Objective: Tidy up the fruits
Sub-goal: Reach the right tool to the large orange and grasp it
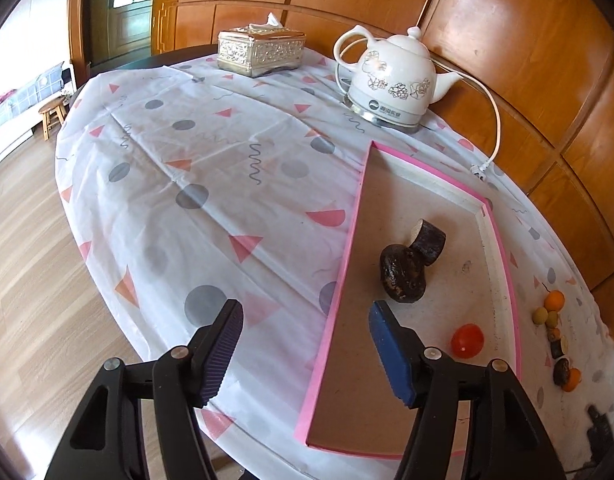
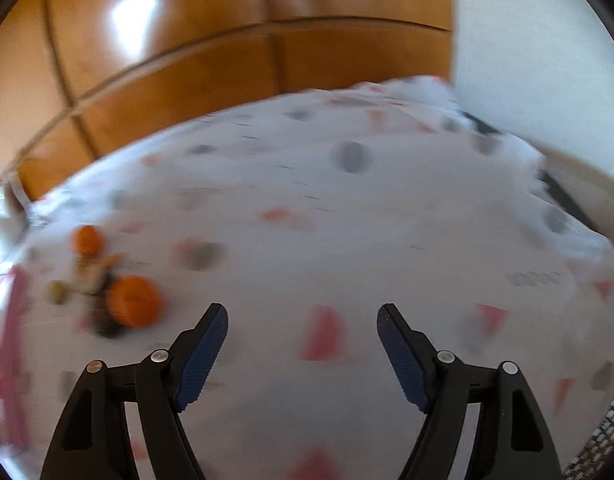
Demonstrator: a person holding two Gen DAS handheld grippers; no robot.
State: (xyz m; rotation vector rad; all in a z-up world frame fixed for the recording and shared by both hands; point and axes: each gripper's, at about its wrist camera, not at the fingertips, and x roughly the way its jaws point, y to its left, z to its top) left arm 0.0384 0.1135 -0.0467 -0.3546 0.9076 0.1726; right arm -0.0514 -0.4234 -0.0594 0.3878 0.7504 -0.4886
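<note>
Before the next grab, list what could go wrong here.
The red-orange fruit in the pink-edged tray is round and may roll if nudged. The loose fruit cluster lies near the table edge and could be knocked off. The right wrist view is blurred, so aiming the open right gripper at the orange is unreliable.

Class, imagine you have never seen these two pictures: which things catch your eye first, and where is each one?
The white teapot at the table's far side stands out, with a silver tissue box to its left. Nearer, a pink-edged tray holds two dark lumps and a red fruit. Small oranges lie clustered on the cloth beyond the tray's right edge.
</note>
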